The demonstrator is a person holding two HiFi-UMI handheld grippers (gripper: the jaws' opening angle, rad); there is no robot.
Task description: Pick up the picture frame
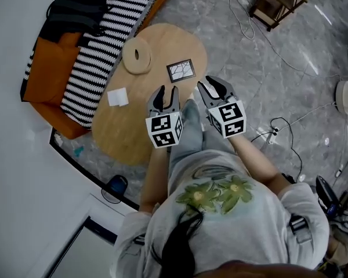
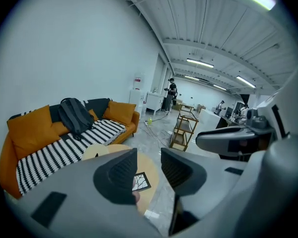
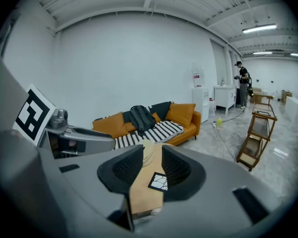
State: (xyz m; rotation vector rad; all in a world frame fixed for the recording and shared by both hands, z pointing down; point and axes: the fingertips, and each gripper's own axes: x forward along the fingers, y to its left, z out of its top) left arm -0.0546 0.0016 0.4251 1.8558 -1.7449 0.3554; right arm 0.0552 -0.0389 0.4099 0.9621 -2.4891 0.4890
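A small rectangular picture frame (image 1: 180, 70), dark-edged around a white panel crossed by black branching lines, lies flat on an oval light-wood counter (image 1: 133, 114), on the part of the counter farthest from the person and close to its right edge. Its long sides run across the line along which both tools point, with a slight tilt. The left gripper (image 1: 166, 91) and the right gripper (image 1: 211, 86) hover side by side over the counter's near right edge, both angled downward, with the frame ahead of them and roughly between their two lines of reach. The left one looks slightly nearer. Each gripper view shows the frame through the gap of its own jaws, still well short of the pads. Both grippers stand released, with jaws spread and nothing held or touched.
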